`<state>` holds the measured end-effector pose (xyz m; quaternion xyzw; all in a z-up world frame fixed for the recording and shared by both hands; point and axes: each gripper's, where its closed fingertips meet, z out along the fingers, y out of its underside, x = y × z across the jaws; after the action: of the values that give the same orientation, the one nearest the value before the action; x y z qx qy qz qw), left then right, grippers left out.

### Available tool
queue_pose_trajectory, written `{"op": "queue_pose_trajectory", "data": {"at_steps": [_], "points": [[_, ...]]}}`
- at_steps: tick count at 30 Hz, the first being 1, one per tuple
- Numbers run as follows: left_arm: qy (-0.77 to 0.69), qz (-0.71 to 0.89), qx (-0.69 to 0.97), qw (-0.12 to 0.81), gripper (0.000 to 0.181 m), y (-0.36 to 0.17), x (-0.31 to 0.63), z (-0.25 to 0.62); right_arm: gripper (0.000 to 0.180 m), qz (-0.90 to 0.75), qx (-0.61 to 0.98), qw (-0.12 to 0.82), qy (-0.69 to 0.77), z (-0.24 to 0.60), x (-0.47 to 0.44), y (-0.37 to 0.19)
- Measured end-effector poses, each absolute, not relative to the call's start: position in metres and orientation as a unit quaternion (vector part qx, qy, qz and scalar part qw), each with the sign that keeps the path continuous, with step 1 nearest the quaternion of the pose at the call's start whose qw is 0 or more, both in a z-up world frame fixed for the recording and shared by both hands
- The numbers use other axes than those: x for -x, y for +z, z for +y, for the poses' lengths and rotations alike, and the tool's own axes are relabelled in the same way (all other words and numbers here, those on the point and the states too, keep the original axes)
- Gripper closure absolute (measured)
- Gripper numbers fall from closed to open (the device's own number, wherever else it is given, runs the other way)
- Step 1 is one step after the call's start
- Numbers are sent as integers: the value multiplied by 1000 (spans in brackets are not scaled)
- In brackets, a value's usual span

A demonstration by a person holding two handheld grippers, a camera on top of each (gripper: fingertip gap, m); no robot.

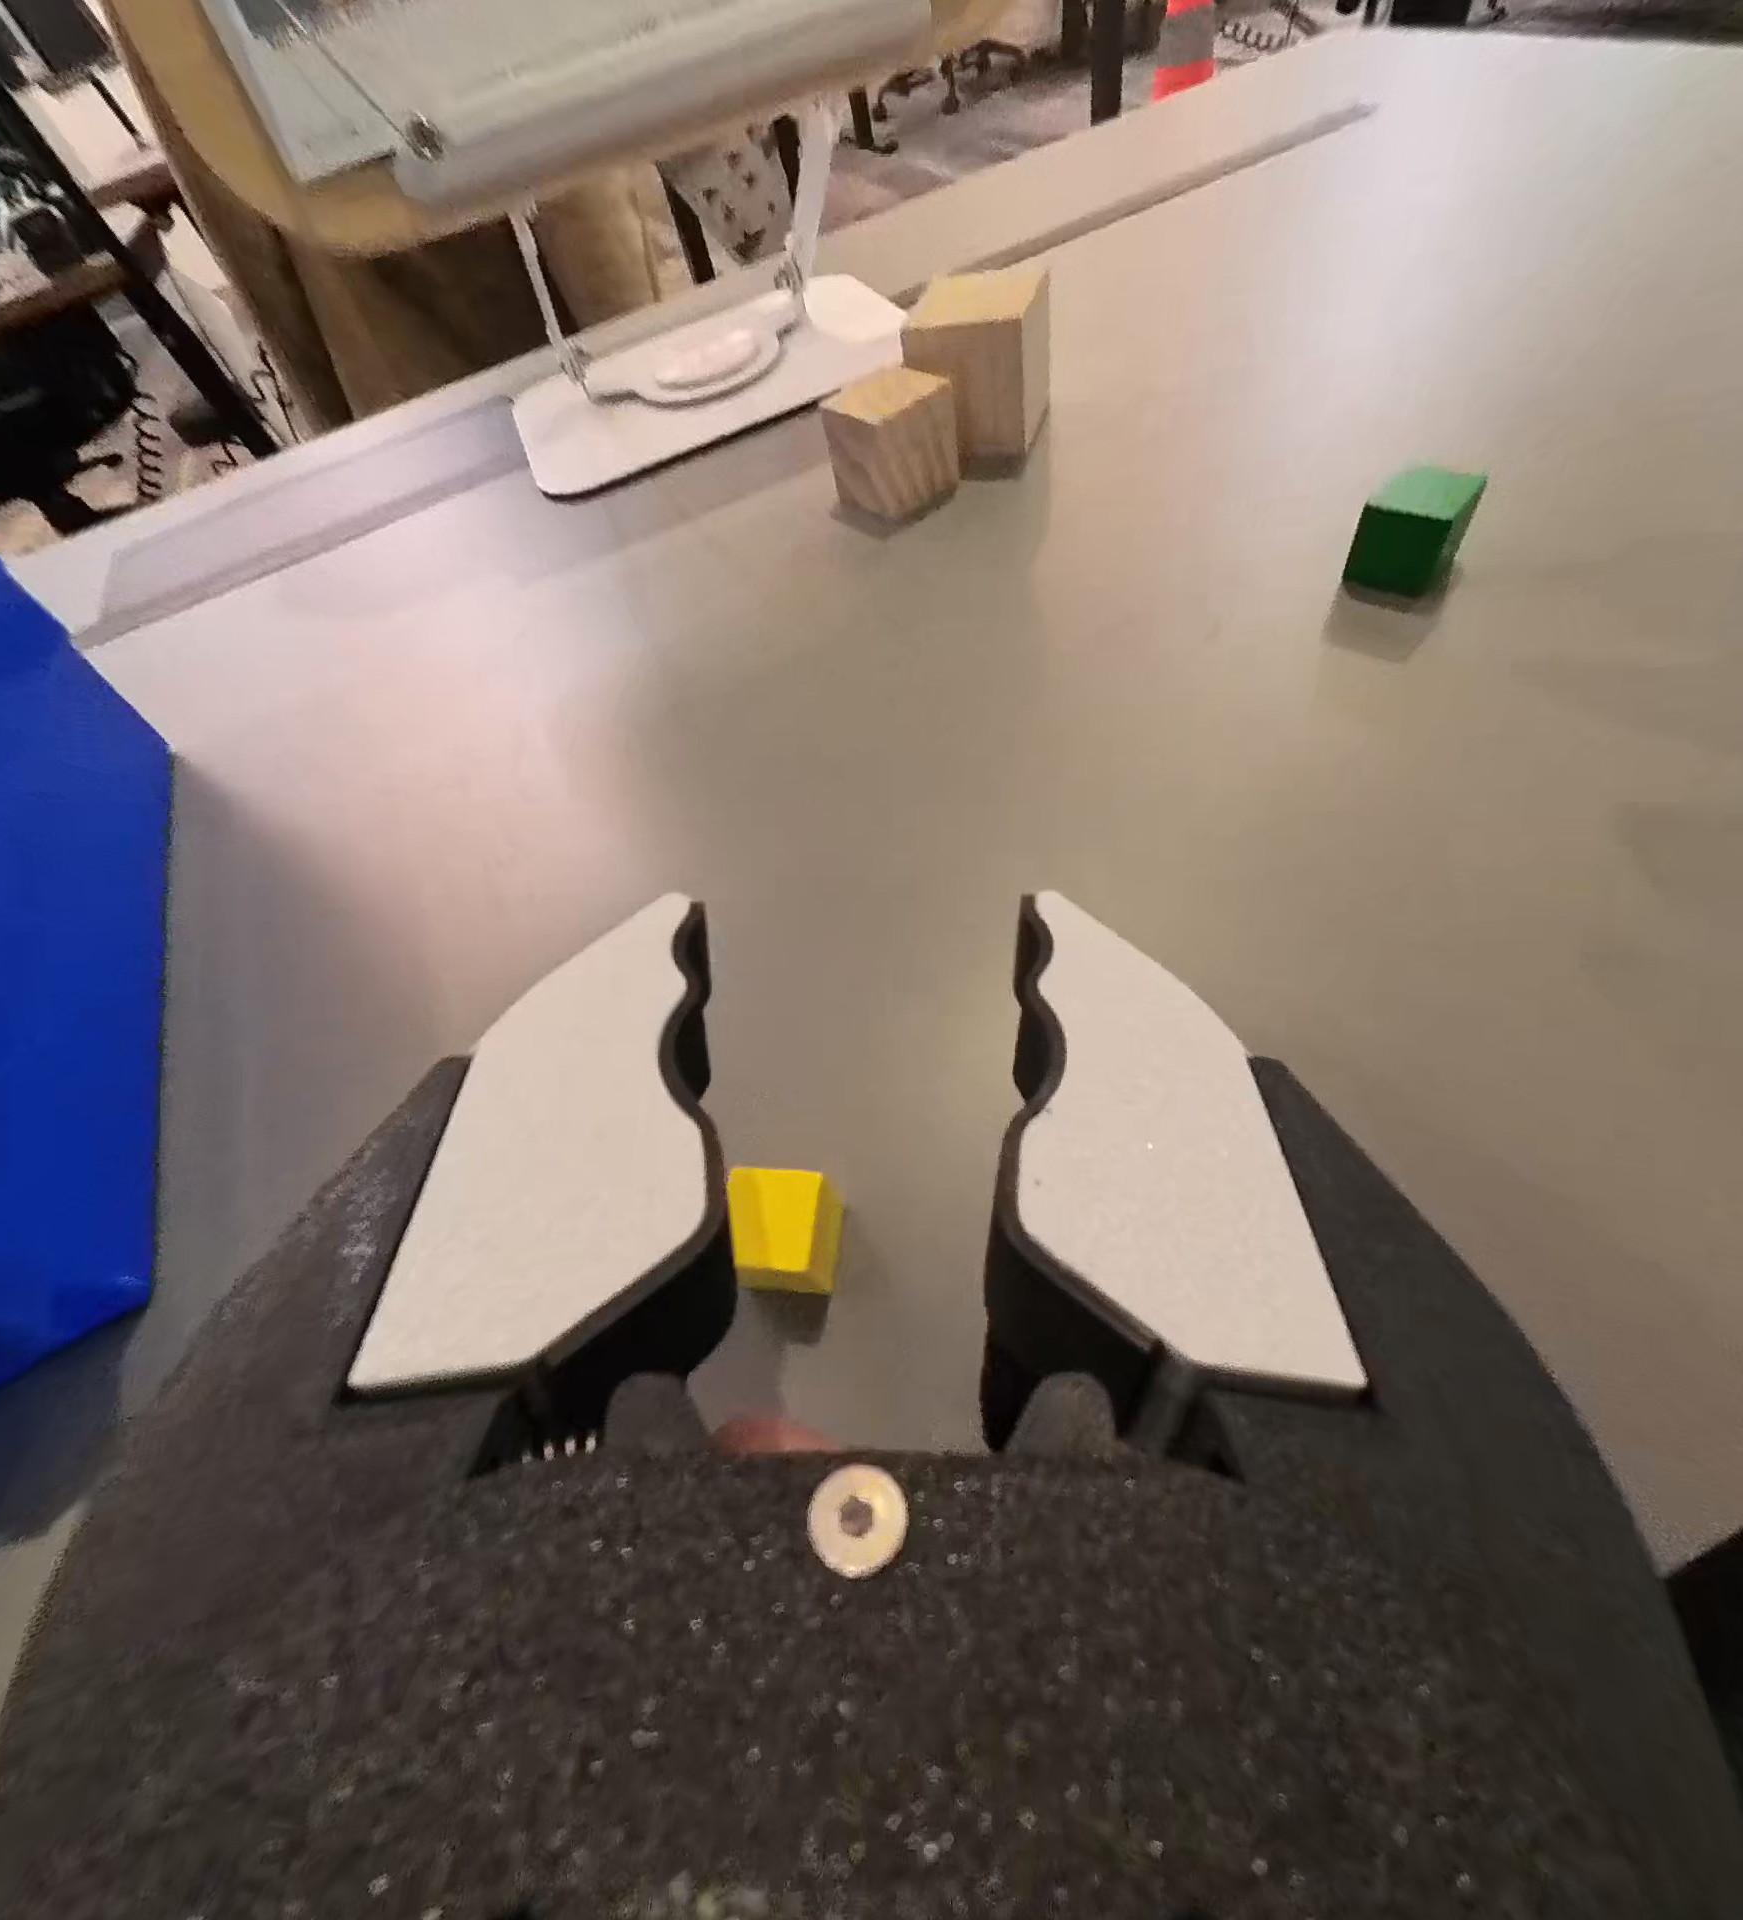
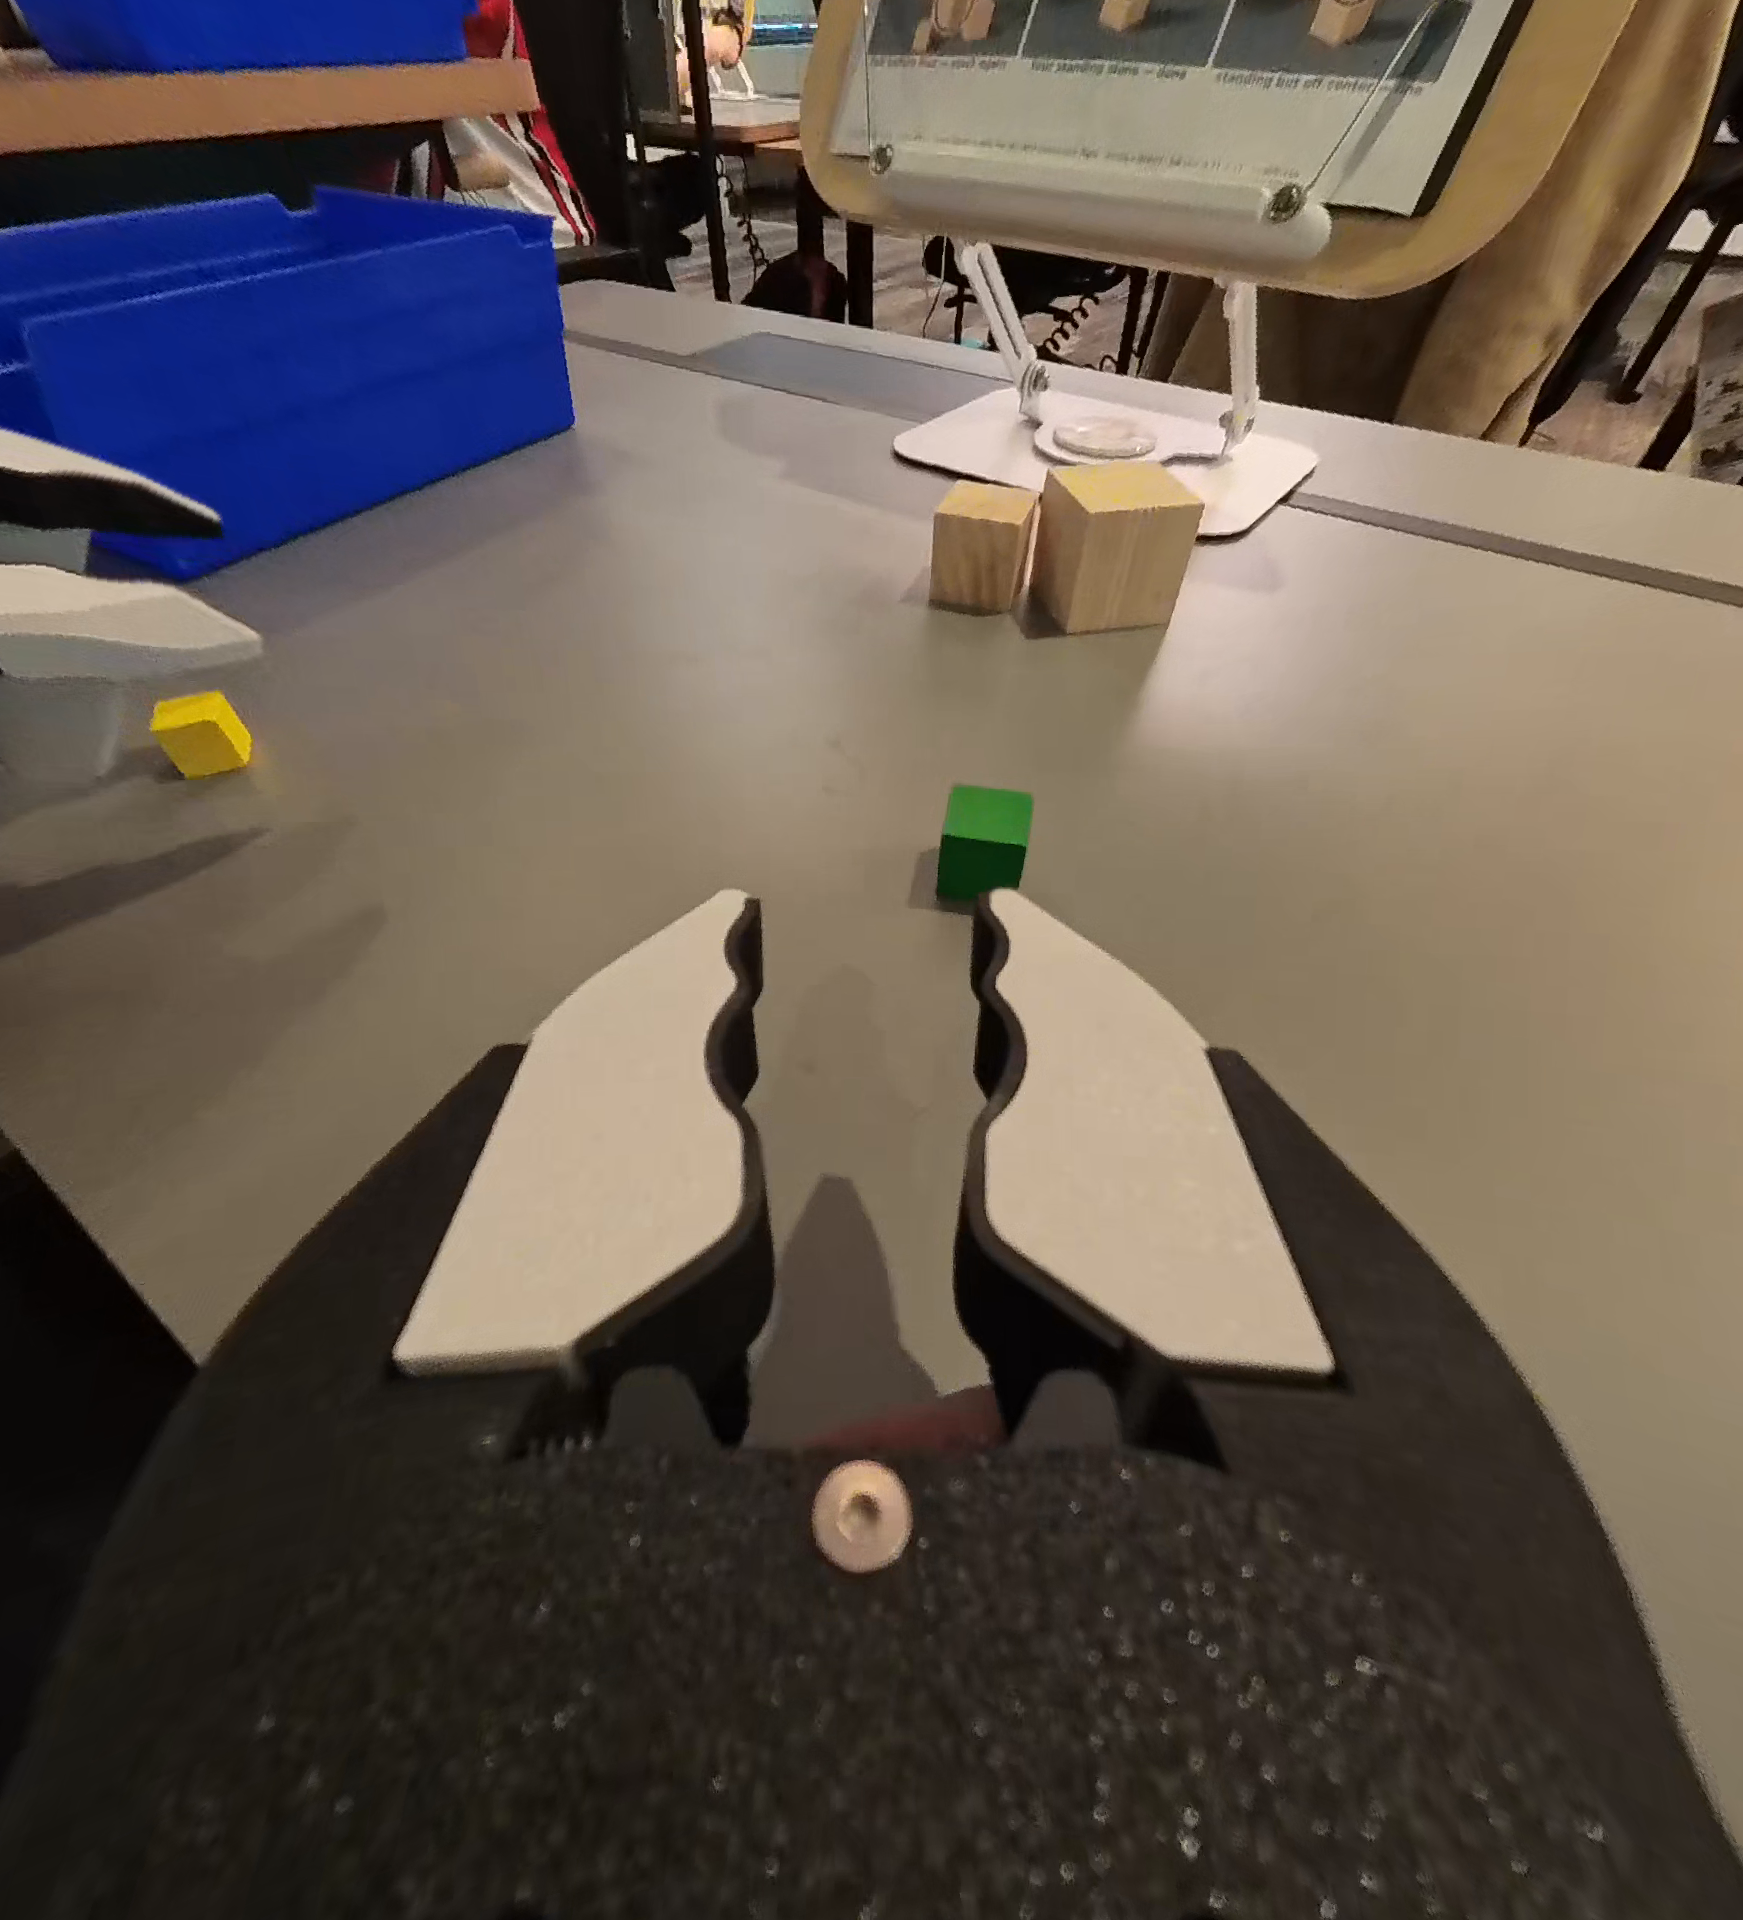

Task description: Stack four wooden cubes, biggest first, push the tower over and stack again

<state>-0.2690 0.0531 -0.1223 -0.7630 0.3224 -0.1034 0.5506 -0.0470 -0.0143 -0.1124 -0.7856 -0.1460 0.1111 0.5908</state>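
1. Left wrist view: left gripper (image 1: 862,914) hangs over the grey table (image 1: 1262,831), jaws wide apart, nothing between the tips.
2. Yellow cube (image 1: 784,1228) sits on the table low in the gap, just beside the left finger's inner edge, near the finger bases; can't tell if it's touching.
3. Same view, far side: small wooden cube (image 1: 893,445) and big wooden cube (image 1: 981,364) stand side by side, v. close, by the white stand base (image 1: 659,416).
4. Green cube (image 1: 1412,530) alone out to the right, well apart from the wooden pair.
5. Blue bin (image 1: 25,987) fills the left edge.
6. Right wrist view: right gripper (image 2: 867,904) also has jaws apart, empty, above the table (image 2: 1469,935).
7. Green cube (image 2: 984,842) sits just past the right fingertip, not between the fingers.
8. Wooden pair further back: small one (image 2: 981,545) left, big one (image 2: 1116,545) right, in front of the stand base (image 2: 1251,468).
9. Left gripper (image 2: 233,582) pokes in from the left edge, yellow cube (image 2: 202,735) on the table just below its tips.
10. Blue bin (image 2: 306,395) behind it at the back left.
11. No stack: all four cubes sit singly on the table.
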Motion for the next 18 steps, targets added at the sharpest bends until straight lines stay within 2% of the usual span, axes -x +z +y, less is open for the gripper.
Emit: {"op": "queue_pose_trajectory", "data": {"at_steps": [18], "points": [[-111,315,755,565,127,-110,272,46,145,-150,790,584,115,-13,49,-115]]}}
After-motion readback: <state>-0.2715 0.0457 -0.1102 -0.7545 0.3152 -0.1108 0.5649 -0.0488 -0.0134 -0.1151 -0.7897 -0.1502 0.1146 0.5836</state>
